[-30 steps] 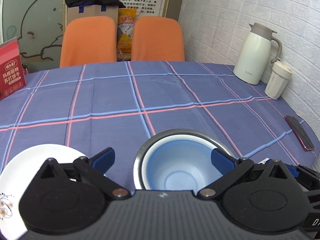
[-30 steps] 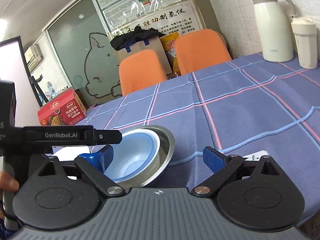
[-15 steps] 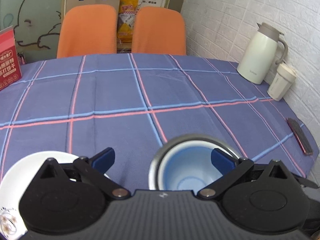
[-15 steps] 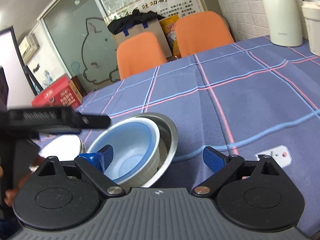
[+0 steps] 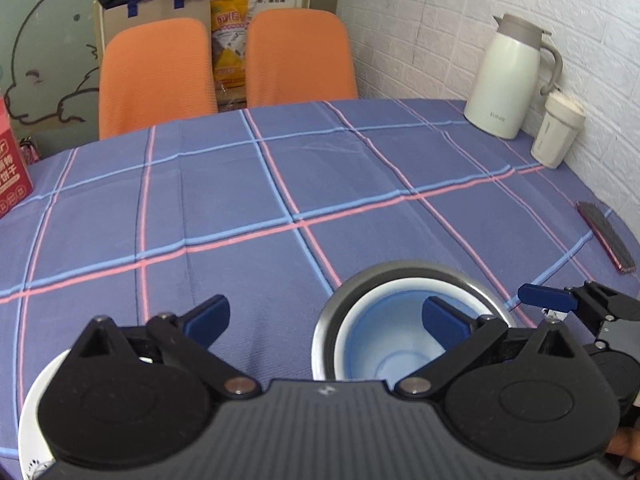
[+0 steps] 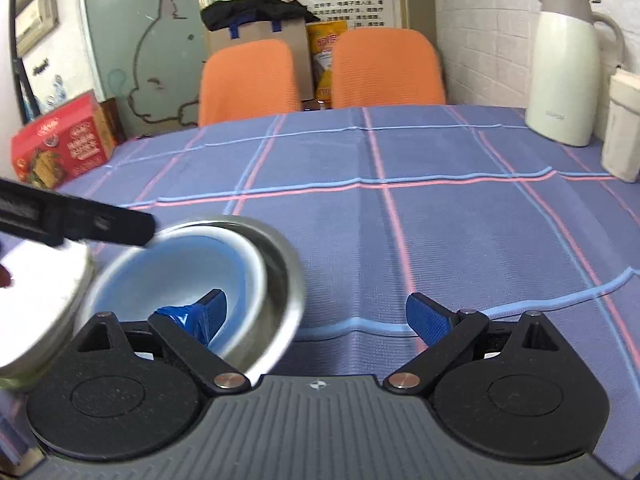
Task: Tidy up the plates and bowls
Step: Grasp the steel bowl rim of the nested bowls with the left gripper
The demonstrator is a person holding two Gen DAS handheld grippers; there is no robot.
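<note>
You hold a hand-held gripper in each hand above the near edge of a surface covered with a blue cloth crossed by pink and light-blue lines.

Your left hand-held gripper has its two blue-padded fingers spread wide and grasps nothing. Its right finger sits in front of a blue bowl; you cannot tell from this view whether it touches it. The left finger is over bare cloth.

Your right hand-held gripper is also spread wide and empty. Its left finger, wrapped in blue tape, appears inside or just over the mouth of the blue bowl; contact cannot be confirmed. Its right finger hangs over bare cloth.

The blue bowl is nested inside a larger metal bowl, and the pair stands near the near edge of the surface, between the two hand-held grippers. A white plate lies at the near left corner, mostly hidden behind your left hand-held gripper. In the right wrist view the plate lies just beside the metal bowl.

At the far right edge, against the brick wall, stand a cream jug and a cream cup. A dark phone lies along the right edge. A red box sits at the far left edge. Two orange chairs stand behind the far edge.
</note>
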